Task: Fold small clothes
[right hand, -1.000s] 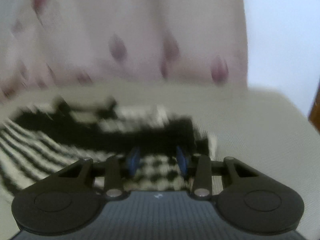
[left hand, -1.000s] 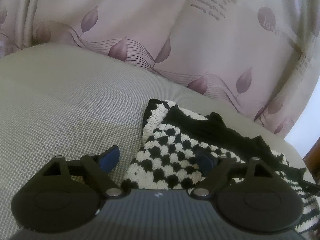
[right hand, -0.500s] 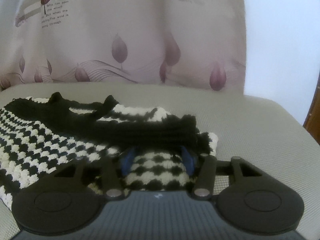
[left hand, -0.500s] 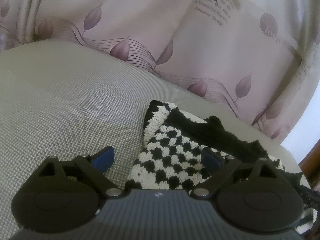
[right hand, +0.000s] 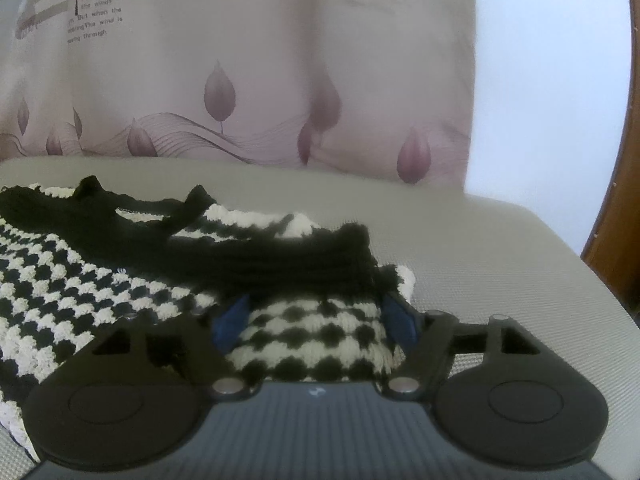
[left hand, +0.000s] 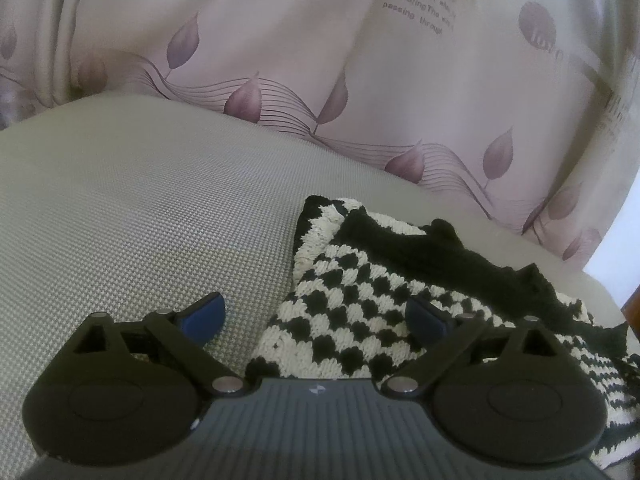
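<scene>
A small black-and-white checked knit garment [left hand: 352,292] with black trim lies on a grey woven cushion [left hand: 140,220]. My left gripper [left hand: 316,314] is open over the garment's left end, its left pad above bare cushion and its right pad above the knit. In the right wrist view the same garment [right hand: 100,280] spreads to the left, with a folded checked part at its right end. My right gripper [right hand: 316,320] is open, its blue pads standing either side of that folded part.
A pink curtain with purple leaf prints and text [left hand: 360,80] hangs right behind the cushion, also in the right wrist view [right hand: 260,80]. A brown wooden edge [right hand: 612,200] stands at the far right. Bare cushion [right hand: 500,260] lies right of the garment.
My right gripper has opened wider around the garment's folded right end, and its view has gone from blurred to steady. My left gripper has opened a little wider and pulled back slightly.
</scene>
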`<state>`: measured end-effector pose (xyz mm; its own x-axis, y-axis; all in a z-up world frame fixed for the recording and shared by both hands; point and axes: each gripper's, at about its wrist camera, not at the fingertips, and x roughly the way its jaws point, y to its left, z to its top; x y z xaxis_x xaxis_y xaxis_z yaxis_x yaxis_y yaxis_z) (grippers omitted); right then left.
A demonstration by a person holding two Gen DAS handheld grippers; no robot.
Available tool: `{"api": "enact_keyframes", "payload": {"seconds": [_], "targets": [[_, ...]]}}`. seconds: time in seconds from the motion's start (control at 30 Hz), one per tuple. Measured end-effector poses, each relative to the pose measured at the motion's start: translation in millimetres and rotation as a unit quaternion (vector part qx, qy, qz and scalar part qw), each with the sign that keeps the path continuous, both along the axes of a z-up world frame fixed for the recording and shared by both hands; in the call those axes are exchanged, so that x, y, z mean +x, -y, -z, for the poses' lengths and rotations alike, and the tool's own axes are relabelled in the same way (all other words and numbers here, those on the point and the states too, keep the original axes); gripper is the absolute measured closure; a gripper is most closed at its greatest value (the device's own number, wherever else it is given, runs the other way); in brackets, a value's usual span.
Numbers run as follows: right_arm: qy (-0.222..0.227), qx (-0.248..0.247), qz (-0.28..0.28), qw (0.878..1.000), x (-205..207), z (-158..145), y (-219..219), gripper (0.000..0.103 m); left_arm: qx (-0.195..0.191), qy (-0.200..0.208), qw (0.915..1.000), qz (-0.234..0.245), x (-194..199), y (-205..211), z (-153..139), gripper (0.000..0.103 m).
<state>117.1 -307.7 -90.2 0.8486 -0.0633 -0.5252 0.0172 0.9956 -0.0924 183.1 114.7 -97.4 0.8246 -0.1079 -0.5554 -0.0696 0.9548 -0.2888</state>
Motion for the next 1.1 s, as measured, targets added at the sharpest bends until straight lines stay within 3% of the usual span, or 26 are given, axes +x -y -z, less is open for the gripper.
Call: {"api": "enact_keyframes", "payload": {"seconds": [0.63,1.1], "targets": [[0.013,-0.024,0.012,1.000,-3,0,-5,0.010,0.024,-0.009,0.9997,-0.003,1,5,0,0.002],[0.014,-0.021,0.007,1.000,-4,0,-5,0.008,0.053,-0.023,0.9983,-0.004,5,12,0,0.000]]}}
